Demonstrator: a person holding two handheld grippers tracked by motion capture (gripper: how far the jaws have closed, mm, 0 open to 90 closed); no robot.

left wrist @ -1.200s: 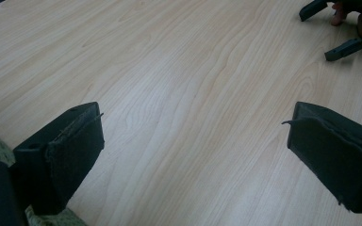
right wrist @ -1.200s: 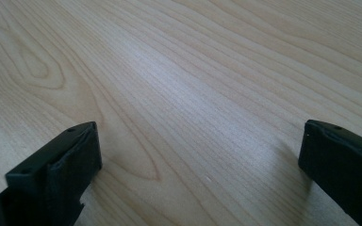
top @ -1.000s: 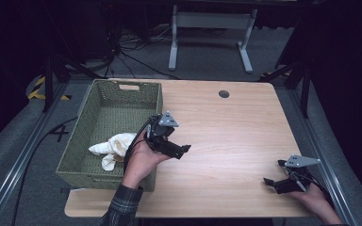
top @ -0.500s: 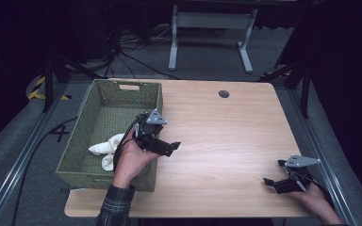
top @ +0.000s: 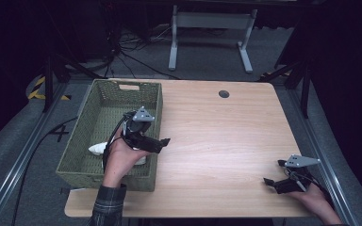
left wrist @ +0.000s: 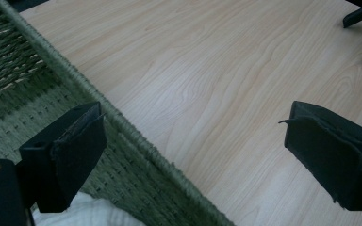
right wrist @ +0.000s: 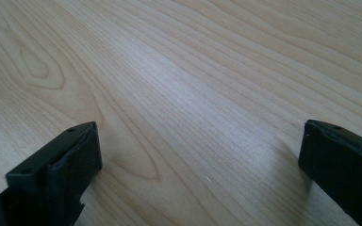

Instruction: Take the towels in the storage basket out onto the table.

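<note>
The left gripper (top: 162, 142) hangs with its fingers (left wrist: 70, 150) spread wide and empty astride the near right rim of the green woven basket (top: 106, 106), one finger over the basket's inside and the other over the table (top: 226, 136). A white cloth (left wrist: 92, 214) lies in the basket just below the inner finger, partly hidden under the person's left hand (top: 122, 157) in the high view. At the table's near right corner, well apart from the basket, the right gripper (top: 269, 182) rests low on the bare wood, its fingers (right wrist: 56, 165) likewise parted and holding nothing.
</note>
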